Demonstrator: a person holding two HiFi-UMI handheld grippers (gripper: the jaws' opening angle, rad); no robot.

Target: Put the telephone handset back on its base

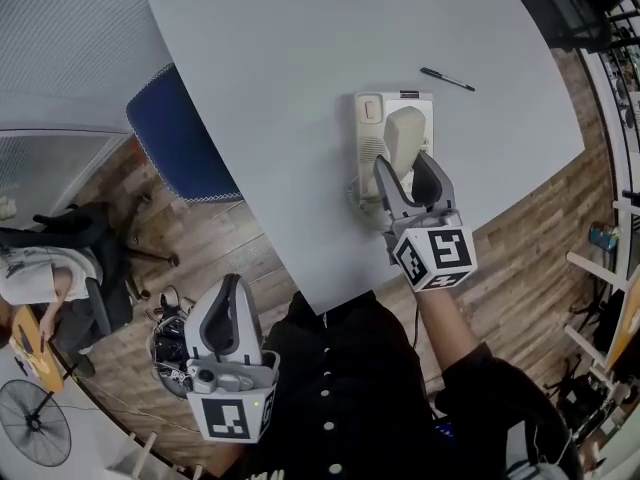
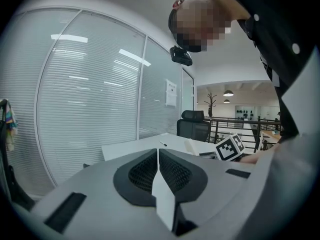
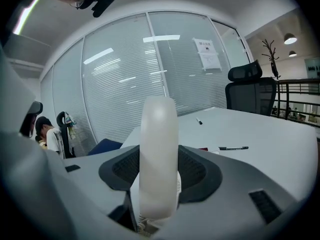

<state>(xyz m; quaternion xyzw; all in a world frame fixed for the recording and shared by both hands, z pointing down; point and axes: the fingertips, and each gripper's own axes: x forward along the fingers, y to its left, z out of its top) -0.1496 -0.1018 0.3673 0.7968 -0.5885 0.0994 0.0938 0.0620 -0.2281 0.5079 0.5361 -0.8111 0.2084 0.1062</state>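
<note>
**Handset clamped over its base at the table's near edge**

The right gripper [image 1: 404,165] is clamping the cream plastic telephone handset [image 1: 405,128] between its jaws. It is holding it over the right part of the white rectangular telephone base [image 1: 370,133], which is sitting by the near edge of the pale grey table [image 1: 280,88]. Whether handset and base are touching cannot be told. The left gripper [image 1: 231,290] is hanging off that near edge, jaws pressed together on nothing. A thin black pen [image 1: 447,79] is lying beyond the base toward the right edge, clear of the handset. A blue upholstered chair [image 1: 175,143] is standing at the left edge.
</note>
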